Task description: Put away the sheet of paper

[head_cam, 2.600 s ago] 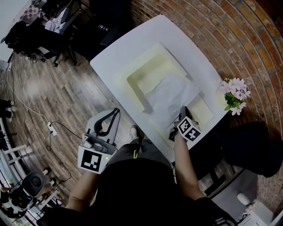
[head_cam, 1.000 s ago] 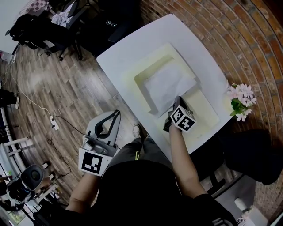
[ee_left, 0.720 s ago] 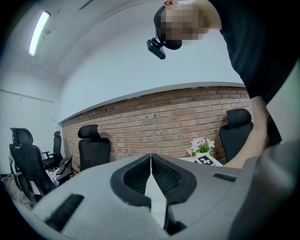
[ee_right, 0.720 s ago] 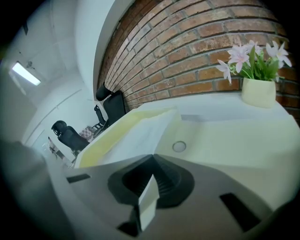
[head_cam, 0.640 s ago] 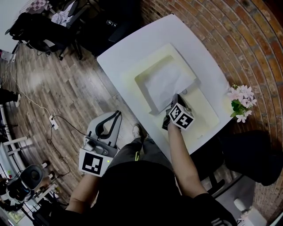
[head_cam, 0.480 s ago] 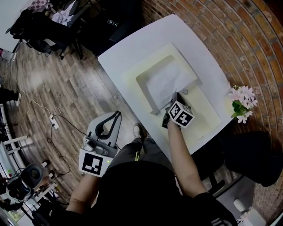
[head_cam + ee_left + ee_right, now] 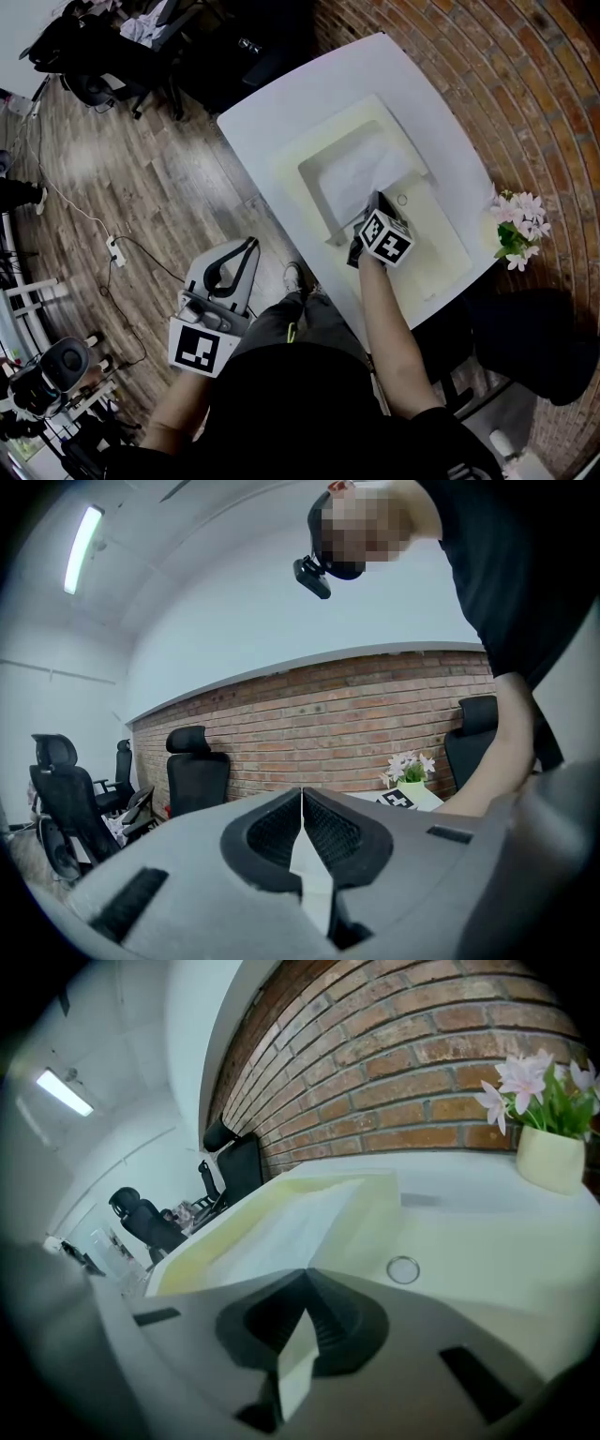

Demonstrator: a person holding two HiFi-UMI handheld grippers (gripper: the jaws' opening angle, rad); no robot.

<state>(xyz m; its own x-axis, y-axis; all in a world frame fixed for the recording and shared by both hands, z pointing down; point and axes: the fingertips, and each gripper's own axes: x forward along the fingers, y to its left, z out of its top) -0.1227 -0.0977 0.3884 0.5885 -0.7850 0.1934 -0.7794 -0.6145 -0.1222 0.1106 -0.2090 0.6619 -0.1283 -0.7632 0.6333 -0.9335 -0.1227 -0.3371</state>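
Note:
The white sheet of paper lies inside a pale yellow open box on the white table. Its near corner rises to my right gripper, which hangs over the box's near right corner and is shut on that corner. In the right gripper view the sheet runs from the closed jaw tips down into the box. My left gripper is held off the table over the wooden floor, well to the left and nearer me. Its jaws are shut with nothing in them.
A flat pale yellow panel with a small ring on it lies right of the box. A pot of pink flowers stands at the table's right edge by the brick wall. Office chairs and a floor cable are on the left.
My right gripper has moved left and away from me with the sheet. The paper, earlier draped over the box's right edge, now lies inside the box. The left gripper has stayed put.

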